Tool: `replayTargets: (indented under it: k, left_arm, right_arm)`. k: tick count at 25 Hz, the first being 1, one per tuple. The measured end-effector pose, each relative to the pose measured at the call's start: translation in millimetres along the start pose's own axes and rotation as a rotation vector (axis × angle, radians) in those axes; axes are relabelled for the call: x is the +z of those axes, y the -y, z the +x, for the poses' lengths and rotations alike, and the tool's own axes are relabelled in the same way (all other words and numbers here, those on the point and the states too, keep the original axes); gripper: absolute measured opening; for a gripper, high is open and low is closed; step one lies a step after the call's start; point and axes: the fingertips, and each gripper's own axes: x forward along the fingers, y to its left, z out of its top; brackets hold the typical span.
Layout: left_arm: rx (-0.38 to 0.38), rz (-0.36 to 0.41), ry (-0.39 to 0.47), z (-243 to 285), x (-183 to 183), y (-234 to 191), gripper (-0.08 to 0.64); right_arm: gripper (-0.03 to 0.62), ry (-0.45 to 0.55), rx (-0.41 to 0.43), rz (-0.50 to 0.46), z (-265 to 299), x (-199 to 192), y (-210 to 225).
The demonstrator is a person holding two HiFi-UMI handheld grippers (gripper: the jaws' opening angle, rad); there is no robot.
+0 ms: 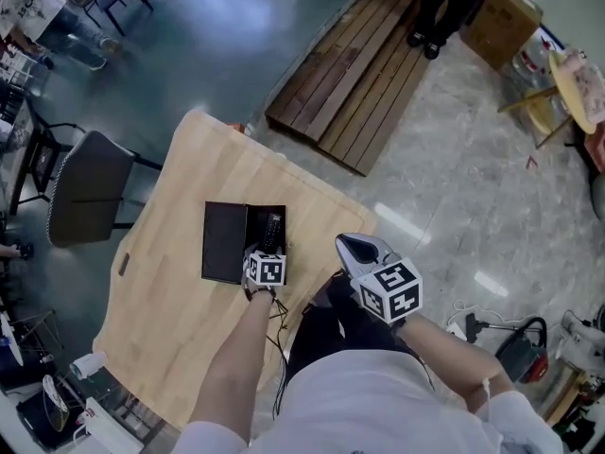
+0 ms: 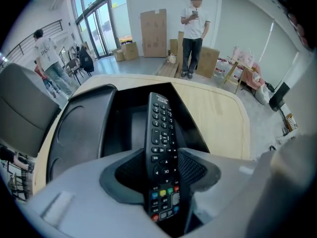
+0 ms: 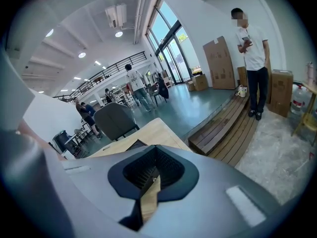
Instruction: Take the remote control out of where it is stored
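A black remote control (image 1: 271,230) with coloured buttons lies along an open black box (image 1: 263,218) on the wooden table (image 1: 170,329). The box's lid (image 1: 224,242) lies flat to its left. My left gripper (image 1: 267,251) is at the box's near end, shut on the remote's lower end. In the left gripper view the remote (image 2: 161,128) runs from between the pads of the left gripper (image 2: 166,182) out over the box (image 2: 124,128). My right gripper (image 1: 352,246) hovers by the table's right edge, shut and empty; the right gripper (image 3: 150,185) shows only table wood through its slit.
A grey chair (image 1: 85,192) stands at the table's left side. A wooden pallet (image 1: 354,74) lies on the floor beyond the table, with a standing person (image 1: 444,8) and a cardboard box (image 1: 506,22) behind it. Cables and gear (image 1: 515,343) lie on the floor at right.
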Motion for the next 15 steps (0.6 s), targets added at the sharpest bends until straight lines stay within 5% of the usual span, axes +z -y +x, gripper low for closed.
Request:
replayTargets:
  k: [8,15]
  left_arm:
    - [0.01,-0.025,0.118,-35,15,-11,0.212]
    - [0.012,-0.104,0.318,-110,49,-19,0.212]
  right_arm:
    - [0.027,0.009,0.034,-0.027,5,11,-12]
    - [0.027,0.029,0.074,-0.071,13,31,-35]
